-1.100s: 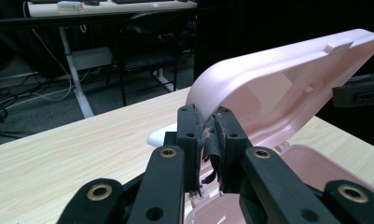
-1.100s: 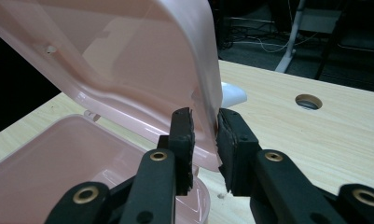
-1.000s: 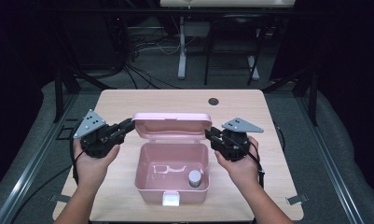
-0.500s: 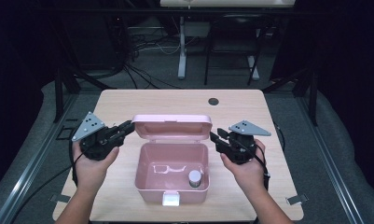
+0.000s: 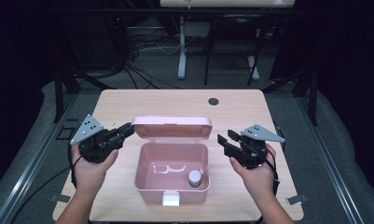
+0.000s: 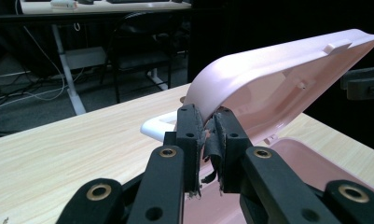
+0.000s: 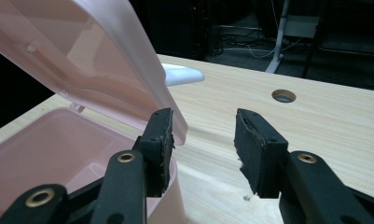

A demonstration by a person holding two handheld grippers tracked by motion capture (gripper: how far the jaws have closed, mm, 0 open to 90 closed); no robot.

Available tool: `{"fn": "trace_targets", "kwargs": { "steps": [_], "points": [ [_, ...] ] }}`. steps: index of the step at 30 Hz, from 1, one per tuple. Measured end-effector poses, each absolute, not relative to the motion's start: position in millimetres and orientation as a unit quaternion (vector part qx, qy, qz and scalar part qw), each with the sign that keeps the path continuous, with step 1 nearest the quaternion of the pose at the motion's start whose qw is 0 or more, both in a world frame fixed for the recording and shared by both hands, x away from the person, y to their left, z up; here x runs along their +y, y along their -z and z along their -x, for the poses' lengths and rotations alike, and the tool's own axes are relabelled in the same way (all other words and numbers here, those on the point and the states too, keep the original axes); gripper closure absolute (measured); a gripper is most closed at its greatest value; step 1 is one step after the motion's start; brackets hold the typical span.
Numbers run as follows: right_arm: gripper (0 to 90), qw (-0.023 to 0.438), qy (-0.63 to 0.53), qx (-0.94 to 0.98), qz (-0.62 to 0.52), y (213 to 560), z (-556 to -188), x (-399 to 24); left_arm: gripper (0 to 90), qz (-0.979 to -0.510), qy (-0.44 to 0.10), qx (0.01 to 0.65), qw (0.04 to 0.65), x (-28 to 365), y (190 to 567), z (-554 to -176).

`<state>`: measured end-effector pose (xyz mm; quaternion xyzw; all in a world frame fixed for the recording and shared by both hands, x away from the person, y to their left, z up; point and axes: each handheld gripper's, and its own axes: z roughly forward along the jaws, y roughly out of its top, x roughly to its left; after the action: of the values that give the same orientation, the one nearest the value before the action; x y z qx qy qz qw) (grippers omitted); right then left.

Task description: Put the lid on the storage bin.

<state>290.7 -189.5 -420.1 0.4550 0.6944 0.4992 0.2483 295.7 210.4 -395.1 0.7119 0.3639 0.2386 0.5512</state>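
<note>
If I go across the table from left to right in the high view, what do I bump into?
left gripper → pink box → small jar inside it → right gripper

Showing two matte black claws, left claw [image 5: 124,132] and right claw [image 5: 225,140], each built from flat linkage bars joined by brass-ringed pivots. Carrying a grey three-cornered plate on top of each body, dotted with small dark holes. Wearing worn black pads [image 7: 162,140] on the jaw faces, the rubber fraying and peeling at the edges, with torn strips hanging between the left claw's pads [image 6: 212,144]. Trailing a thin black cable from each body, looping back past the wrists. Leaving both forearms bare, with no sleeves reaching the hands [image 5: 91,170].
</note>
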Motion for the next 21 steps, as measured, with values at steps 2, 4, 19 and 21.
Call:
{"fn": "trace_targets", "kwargs": {
  "steps": [2,4,19,21],
  "points": [
    [55.4,0.248,-0.499,0.695,-0.455,420,-290,-191,82.3,-0.712,-0.239,0.364,0.551,211,396,-294],
    [55.0,0.247,-0.5,0.695,-0.454,420,-290,-191,82.2,-0.712,-0.239,0.362,0.552,211,396,-293],
    [52.6,0.248,-0.512,0.688,-0.451,419,-287,-186,80.7,-0.712,-0.229,0.358,0.559,214,402,-282],
    [52.1,0.251,-0.511,0.688,-0.449,419,-286,-185,80.5,-0.713,-0.228,0.359,0.557,214,402,-280]
  ]
}}
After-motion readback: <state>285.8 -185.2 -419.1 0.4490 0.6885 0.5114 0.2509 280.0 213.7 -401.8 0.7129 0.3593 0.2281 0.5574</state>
